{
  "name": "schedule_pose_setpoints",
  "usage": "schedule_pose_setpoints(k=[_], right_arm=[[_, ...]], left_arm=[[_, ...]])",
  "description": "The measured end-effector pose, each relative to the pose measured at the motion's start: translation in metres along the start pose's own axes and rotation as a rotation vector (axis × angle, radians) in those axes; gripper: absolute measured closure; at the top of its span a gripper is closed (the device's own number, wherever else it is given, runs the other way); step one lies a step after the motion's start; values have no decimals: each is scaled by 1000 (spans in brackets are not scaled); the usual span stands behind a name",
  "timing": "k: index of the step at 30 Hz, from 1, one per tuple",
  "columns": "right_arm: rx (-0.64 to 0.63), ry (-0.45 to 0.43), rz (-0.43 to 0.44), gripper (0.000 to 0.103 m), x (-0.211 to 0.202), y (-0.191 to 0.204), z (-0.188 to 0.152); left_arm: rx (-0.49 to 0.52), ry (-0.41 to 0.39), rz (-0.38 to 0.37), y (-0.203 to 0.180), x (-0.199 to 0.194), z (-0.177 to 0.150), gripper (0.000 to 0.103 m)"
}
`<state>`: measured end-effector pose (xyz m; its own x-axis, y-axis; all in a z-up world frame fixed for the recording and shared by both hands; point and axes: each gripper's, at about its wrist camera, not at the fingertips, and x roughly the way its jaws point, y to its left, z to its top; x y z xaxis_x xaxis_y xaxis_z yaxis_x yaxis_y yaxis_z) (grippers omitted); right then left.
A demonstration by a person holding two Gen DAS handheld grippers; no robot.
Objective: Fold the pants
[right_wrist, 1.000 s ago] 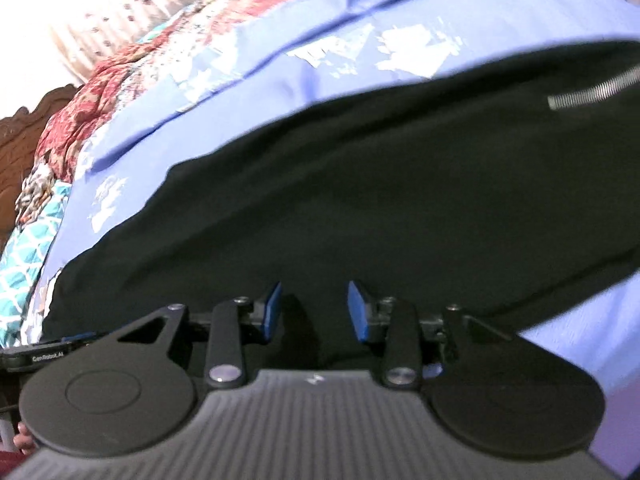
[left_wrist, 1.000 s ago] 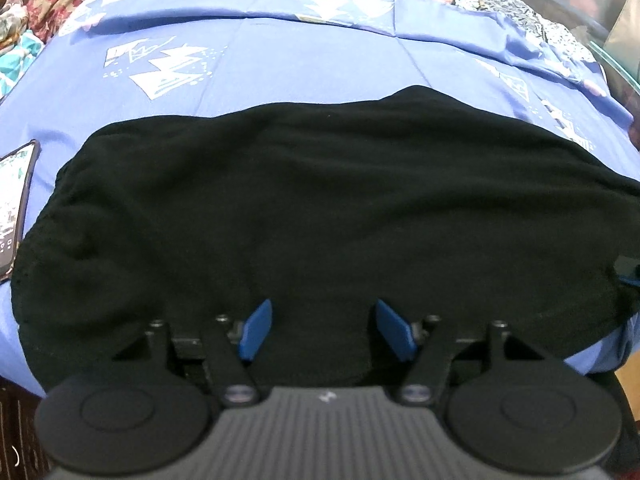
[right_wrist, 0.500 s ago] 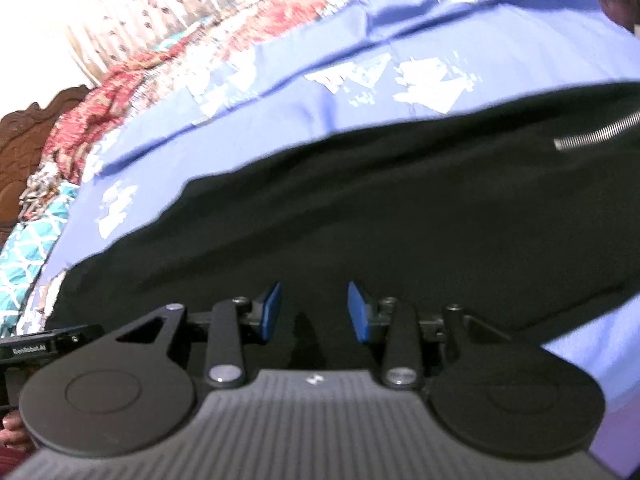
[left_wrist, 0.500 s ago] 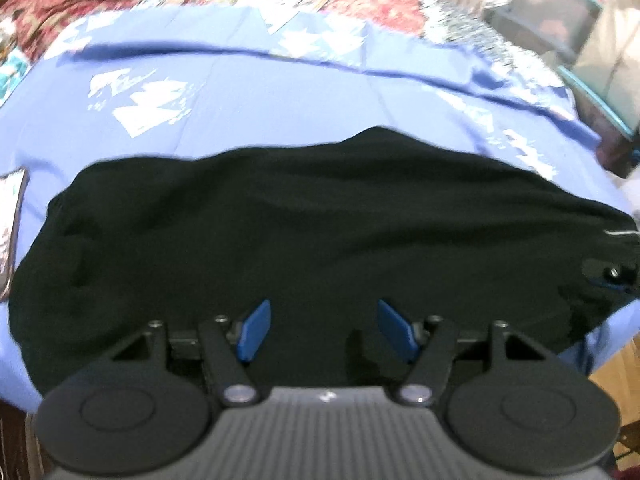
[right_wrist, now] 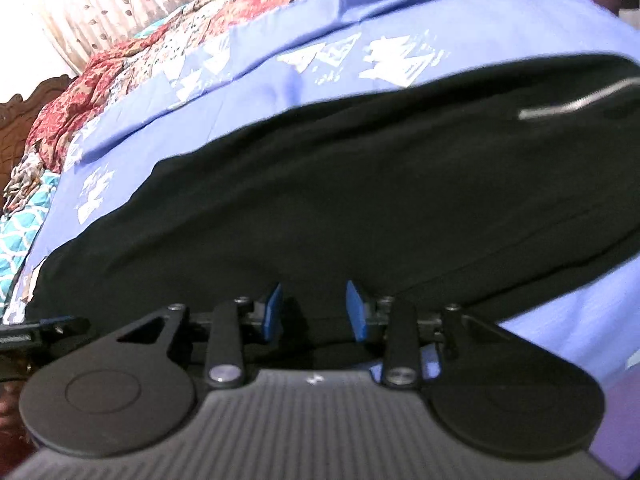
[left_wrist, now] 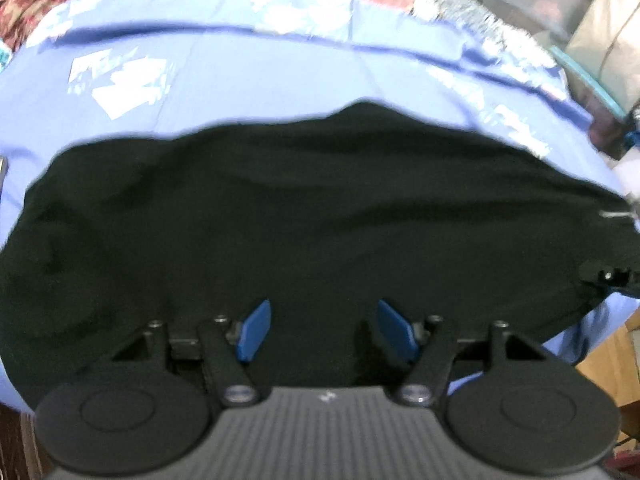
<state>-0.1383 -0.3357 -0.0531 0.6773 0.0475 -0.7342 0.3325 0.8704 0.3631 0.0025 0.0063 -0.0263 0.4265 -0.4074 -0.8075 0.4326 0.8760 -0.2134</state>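
The black pants (left_wrist: pixel 304 216) lie spread flat across a blue bedsheet (left_wrist: pixel 248 80), filling the middle of both views. In the right wrist view the pants (right_wrist: pixel 360 200) show a silver zipper (right_wrist: pixel 576 100) at the far right. My left gripper (left_wrist: pixel 324 330) is open, its blue pads apart just above the near edge of the pants. My right gripper (right_wrist: pixel 314 312) is open too, pads apart over the near hem. Neither holds any cloth. The tip of the right gripper shows at the right edge of the left wrist view (left_wrist: pixel 608 276).
The blue sheet (right_wrist: pixel 280 64) with white prints covers the bed. A red patterned quilt (right_wrist: pixel 100 80) lies at the far side. A carved wooden headboard (right_wrist: pixel 16 120) is at the left. Storage boxes (left_wrist: pixel 560 4) stand beyond the bed's right edge, over wooden floor (left_wrist: pixel 612 352).
Both grippers have drawn back and risen a little, so more of the sheet shows beyond the pants. Both stay open and the pants have not moved.
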Motion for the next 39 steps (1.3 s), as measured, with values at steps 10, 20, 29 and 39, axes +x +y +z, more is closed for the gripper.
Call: schedule_pose_setpoints(k=[10,20,29,39], right_arm=[[244,-231,-84,54,-52,-78,15],[592,-441,-148,48,-80,-179,-11],[785,-543,-41,25,-73,-229,11],[262,-501,-109,74,-101,-140,76]], left_arm=[[56,4,-88,-30,10,25,40],[75,125,-29,-44,35,11,41],[40,118,-27,-54,34,21,40],[-51,54,-164,-46,17,40,56]])
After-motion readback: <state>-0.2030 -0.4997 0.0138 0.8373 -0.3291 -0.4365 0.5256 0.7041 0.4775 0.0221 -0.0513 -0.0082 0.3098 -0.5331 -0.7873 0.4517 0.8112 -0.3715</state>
